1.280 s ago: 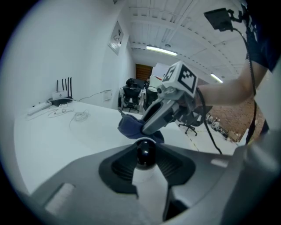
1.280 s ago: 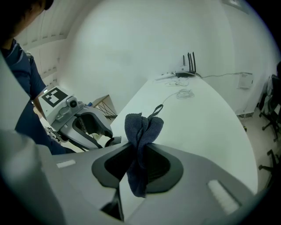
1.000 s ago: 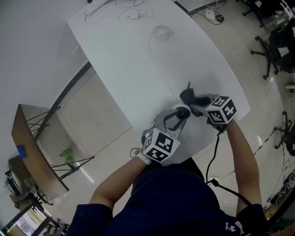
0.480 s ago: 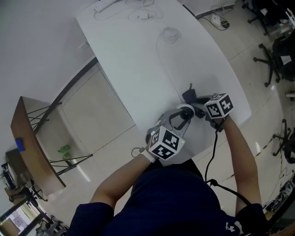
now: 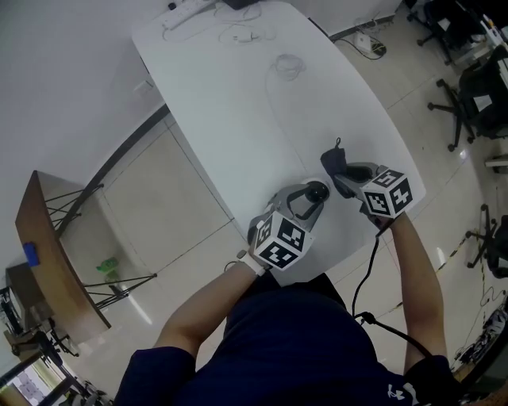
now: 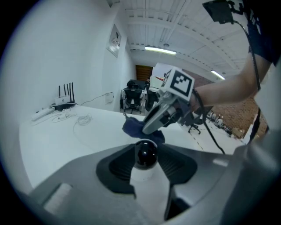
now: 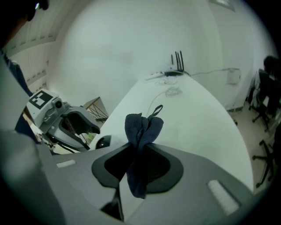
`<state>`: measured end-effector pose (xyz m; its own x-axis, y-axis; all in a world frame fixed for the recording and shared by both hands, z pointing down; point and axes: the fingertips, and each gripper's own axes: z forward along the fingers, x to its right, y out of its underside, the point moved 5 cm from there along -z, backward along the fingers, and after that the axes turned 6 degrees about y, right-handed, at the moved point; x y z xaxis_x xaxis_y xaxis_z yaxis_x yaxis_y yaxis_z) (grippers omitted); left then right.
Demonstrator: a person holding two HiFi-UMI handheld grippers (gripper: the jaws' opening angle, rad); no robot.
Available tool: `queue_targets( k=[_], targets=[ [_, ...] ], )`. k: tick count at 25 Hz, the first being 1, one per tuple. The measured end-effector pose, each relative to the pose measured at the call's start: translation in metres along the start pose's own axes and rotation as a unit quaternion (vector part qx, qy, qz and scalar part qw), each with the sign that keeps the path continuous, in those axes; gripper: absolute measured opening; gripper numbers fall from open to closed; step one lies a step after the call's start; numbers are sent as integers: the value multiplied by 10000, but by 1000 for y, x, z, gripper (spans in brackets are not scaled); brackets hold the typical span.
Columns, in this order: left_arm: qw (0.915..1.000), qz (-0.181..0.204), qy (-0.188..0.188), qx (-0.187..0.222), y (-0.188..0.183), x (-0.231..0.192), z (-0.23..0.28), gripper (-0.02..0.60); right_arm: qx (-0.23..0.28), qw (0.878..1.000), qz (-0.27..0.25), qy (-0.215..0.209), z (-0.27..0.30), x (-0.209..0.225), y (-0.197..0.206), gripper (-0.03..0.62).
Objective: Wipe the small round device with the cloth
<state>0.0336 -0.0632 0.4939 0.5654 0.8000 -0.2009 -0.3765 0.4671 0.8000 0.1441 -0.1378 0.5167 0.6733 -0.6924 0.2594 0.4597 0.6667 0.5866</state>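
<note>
The small round device (image 5: 317,190), a black dome on a white base, stands on the white table (image 5: 238,111) near its front edge. My left gripper (image 5: 315,198) has its jaws on either side of it. They have just been opening, and the pads stand slightly apart from the dome (image 6: 145,154). My right gripper (image 5: 341,176) is shut on a dark blue cloth (image 5: 333,162), held just right of the device and above the table. In the right gripper view the cloth (image 7: 142,129) sticks up from the jaws, with the device (image 7: 102,141) to their left.
Cables and a power strip (image 5: 230,20) lie at the table's far end, with a coiled wire (image 5: 287,63) nearer. Office chairs (image 5: 476,87) stand on the floor at right. A wooden side table (image 5: 55,254) stands at left.
The left jaws have spread wider around the device. The right gripper has drawn slightly away from the device with the cloth in it.
</note>
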Motion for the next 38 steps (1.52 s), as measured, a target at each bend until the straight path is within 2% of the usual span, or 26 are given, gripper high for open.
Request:
queue_targets(
  k=[3,6,10,13,15,20,26,30,35,38],
  targets=[
    [10000,37,18,-52,0,0,2,160,428,9952,-880,99,-29,-26,-25,89],
    [9998,75,61,-159,2,2,5,160,658,9798,-1889,-28,-45,-62,-44,89],
    [9997,113,52,-219,4,6,7,158,312,9506,-3088,-64,-42,-90,-43,89],
    [9997,117,41,-222,3,8,8,156,-12,9367,-3501,30,-31,-89,-36,89],
    [9997,111,30,-218,2,10,7,156,-51,9399,-3413,-25,-26,-84,-36,91],
    [9998,54,18,-191,3,12,8,156,-77,9669,-2490,-558,-13,-61,-39,91],
    [9999,-24,-34,-132,4,11,10,153,-275,9797,-1490,-1313,8,-30,-45,91],
    [9998,-98,-109,-126,4,10,11,153,-669,9771,-1108,-1688,26,-13,-40,91],
    [9993,-344,-94,-110,6,6,14,167,-1256,9646,-1380,-1866,59,-4,-24,91],
    [9992,-362,-112,-116,8,3,12,167,-1414,9630,-1368,-1842,78,-3,-17,91]
  ],
)
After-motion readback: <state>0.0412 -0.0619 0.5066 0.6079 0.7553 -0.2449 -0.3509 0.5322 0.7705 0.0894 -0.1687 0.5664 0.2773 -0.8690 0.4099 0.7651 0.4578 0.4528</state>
